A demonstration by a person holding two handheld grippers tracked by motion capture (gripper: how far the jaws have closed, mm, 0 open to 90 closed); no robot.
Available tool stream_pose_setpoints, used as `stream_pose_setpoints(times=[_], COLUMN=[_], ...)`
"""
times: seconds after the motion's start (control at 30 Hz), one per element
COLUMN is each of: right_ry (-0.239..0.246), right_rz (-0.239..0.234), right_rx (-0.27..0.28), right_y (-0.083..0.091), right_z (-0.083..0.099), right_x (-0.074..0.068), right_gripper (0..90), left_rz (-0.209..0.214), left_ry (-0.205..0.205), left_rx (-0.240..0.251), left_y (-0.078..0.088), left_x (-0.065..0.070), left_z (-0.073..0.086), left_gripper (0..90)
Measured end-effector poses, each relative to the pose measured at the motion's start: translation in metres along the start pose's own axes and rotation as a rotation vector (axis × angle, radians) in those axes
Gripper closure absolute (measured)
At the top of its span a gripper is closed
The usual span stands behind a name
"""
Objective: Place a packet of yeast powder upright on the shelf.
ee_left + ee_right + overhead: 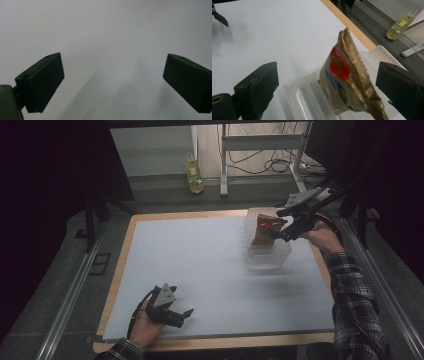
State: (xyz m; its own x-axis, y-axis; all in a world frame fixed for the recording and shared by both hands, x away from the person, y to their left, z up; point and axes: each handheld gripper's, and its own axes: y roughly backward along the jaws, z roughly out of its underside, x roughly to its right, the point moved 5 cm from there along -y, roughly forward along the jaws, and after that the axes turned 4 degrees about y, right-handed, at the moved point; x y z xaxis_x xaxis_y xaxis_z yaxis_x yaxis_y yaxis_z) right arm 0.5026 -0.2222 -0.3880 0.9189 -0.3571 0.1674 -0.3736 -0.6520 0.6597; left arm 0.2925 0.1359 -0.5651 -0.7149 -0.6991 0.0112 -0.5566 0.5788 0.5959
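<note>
From the high view, the worktop (150, 217) is a wooden board covered by a pale sheet. A clear plastic tub (267, 255) sits toward its far right corner, and a gold snack packet (265, 229) stands upright in it. The right hand-held gripper (286, 226) reaches in from the right edge, just beside the packet. The left hand-held gripper (182, 312) rests low on the near left of the sheet, well apart from the tub.

The right gripper view brings the packet (348, 80) close: crinkled gold foil with a red round mark and blue lettering too blurred to read, its sealed top edge pointing up. The packet stands between the two black jaws, which are spread wide and touch nothing. Beyond the wooden edge, a small green-and-yellow packet (399, 26) lies on the dark floor; the high view shows it (194, 176) as a yellowish item beyond the worktop, its print illegible.

The left gripper view shows bare pale sheet (107, 37), with the jaws held far apart and empty.
</note>
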Motion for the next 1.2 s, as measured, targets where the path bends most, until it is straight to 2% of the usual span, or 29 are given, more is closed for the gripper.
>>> stream_pose_setpoints(times=[0.23, 0.43, 0.73, 1.03, 1.2], right_ry=[-0.043, -0.056, -0.108, -0.127, -0.138], right_rz=[0.031, 0.036, 0.044, 0.051, 0.061], right_rx=[0.022, 0.032, 0.043, 0.058, 0.067], right_y=[0.011, 0.015, 0.020, 0.030, 0.032], right_z=[0.004, 0.008, 0.021, 0.035, 0.043], right_x=[-0.003, -0.017, -0.032, -0.046, -0.058], right_gripper=[4.1, 3.4, 2.7, 0.0, 0.0], left_rz=[0.000, 0.000, -0.001, 0.000, 0.006], left_ry=[-0.001, -0.005, -0.002, 0.001, 0.008], left_rx=[0.000, -0.002, 0.001, 0.004, 0.004], left_y=[0.000, -0.001, -0.001, -0.001, 0.000], left_x=[0.000, 0.001, 0.001, 0.000, 0.001], left_z=[0.000, 0.000, 0.000, 0.000, 0.000], left_gripper=[3.6, 3.5, 3.5, 3.4, 3.4])
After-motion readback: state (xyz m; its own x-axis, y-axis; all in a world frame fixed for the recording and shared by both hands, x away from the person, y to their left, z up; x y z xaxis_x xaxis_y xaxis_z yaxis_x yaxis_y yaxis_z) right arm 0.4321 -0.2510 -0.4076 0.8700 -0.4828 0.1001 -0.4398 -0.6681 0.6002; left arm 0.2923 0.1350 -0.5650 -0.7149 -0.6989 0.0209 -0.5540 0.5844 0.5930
